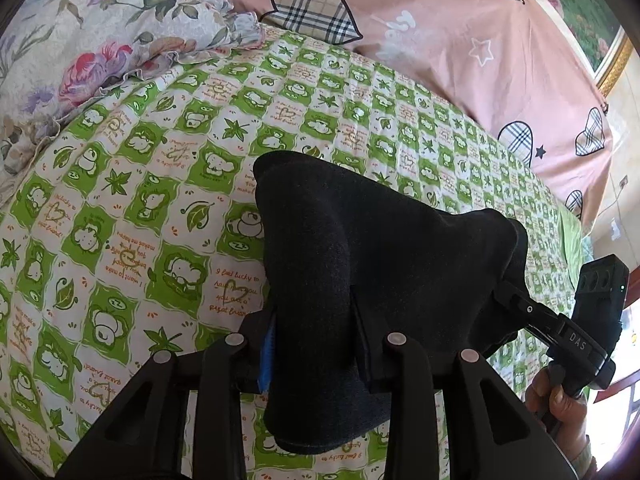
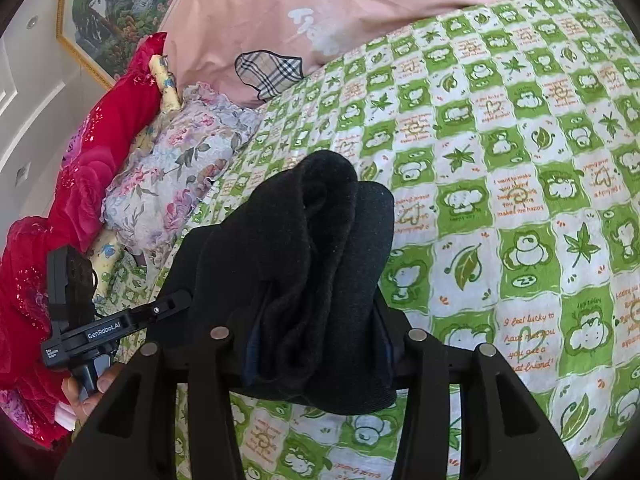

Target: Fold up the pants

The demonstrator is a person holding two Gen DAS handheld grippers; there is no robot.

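The black pants hang bunched between both grippers above the green checked bedsheet. My left gripper is shut on one end of the pants; the cloth fills the gap between its fingers and droops below. My right gripper is shut on the other end of the pants, which bulge up in thick folds. The right gripper also shows at the right of the left wrist view, and the left gripper at the left of the right wrist view.
A floral pillow lies at the head of the bed, with a pink quilt with plaid hearts behind it. A red blanket lies by the wall. A framed picture hangs above.
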